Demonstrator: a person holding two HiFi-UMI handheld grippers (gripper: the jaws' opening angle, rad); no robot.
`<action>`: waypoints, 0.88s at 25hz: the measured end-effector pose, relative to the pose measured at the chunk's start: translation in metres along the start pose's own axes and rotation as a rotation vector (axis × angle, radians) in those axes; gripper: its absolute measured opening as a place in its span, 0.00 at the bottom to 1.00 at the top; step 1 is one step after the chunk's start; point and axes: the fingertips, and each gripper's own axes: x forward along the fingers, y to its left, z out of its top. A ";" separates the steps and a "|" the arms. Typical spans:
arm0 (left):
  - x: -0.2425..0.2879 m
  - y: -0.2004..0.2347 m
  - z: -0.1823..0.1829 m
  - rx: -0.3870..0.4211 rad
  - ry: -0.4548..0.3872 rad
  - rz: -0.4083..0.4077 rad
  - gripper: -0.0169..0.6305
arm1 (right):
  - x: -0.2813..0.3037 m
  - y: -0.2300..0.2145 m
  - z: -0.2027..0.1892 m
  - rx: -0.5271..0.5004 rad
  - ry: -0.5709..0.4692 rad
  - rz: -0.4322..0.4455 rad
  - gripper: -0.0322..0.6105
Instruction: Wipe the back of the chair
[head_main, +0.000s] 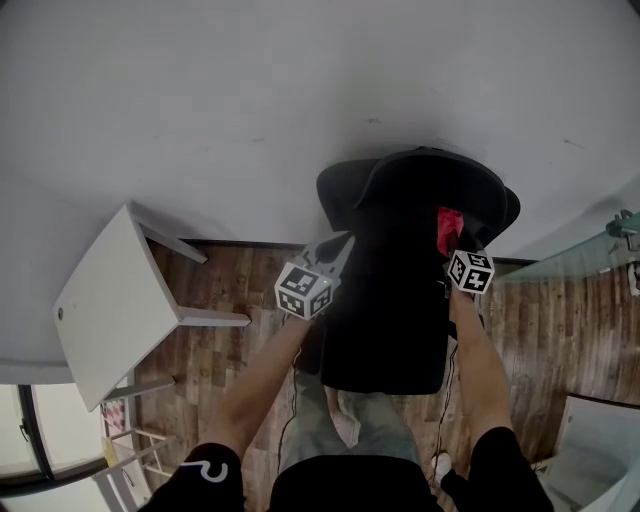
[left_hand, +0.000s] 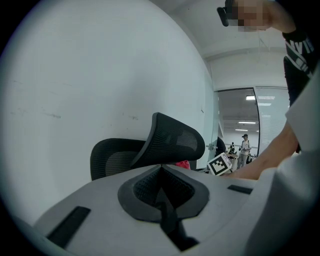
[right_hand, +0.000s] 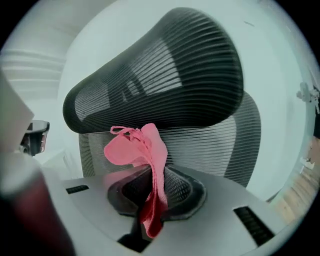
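A black mesh office chair (head_main: 385, 300) stands against the white wall, its headrest (head_main: 430, 175) toward the wall. My right gripper (head_main: 455, 245) is shut on a pink cloth (head_main: 447, 230) and holds it at the upper right of the chair back. In the right gripper view the cloth (right_hand: 142, 150) sticks up from the jaws, just in front of the mesh back (right_hand: 215, 145) and below the headrest (right_hand: 165, 75). My left gripper (head_main: 338, 245) is shut on nothing, at the chair's left side. Its view shows the chair back (left_hand: 115, 160), the headrest (left_hand: 175, 140) and the cloth (left_hand: 183, 164).
A white table (head_main: 110, 300) stands at the left on the wood floor (head_main: 540, 330). A glass partition (head_main: 580, 255) runs along the right. The white wall (head_main: 250, 100) is close behind the chair. Far off down the hall stands a person (left_hand: 244, 145).
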 end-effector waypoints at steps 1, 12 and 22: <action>0.004 -0.003 0.001 0.002 0.002 -0.002 0.06 | -0.004 -0.010 -0.001 0.008 0.001 -0.013 0.15; 0.034 -0.036 0.004 0.014 0.008 -0.041 0.06 | -0.041 -0.112 -0.009 0.041 0.016 -0.152 0.15; 0.037 -0.044 -0.002 -0.009 0.021 -0.065 0.06 | -0.081 -0.136 -0.019 0.077 0.003 -0.249 0.15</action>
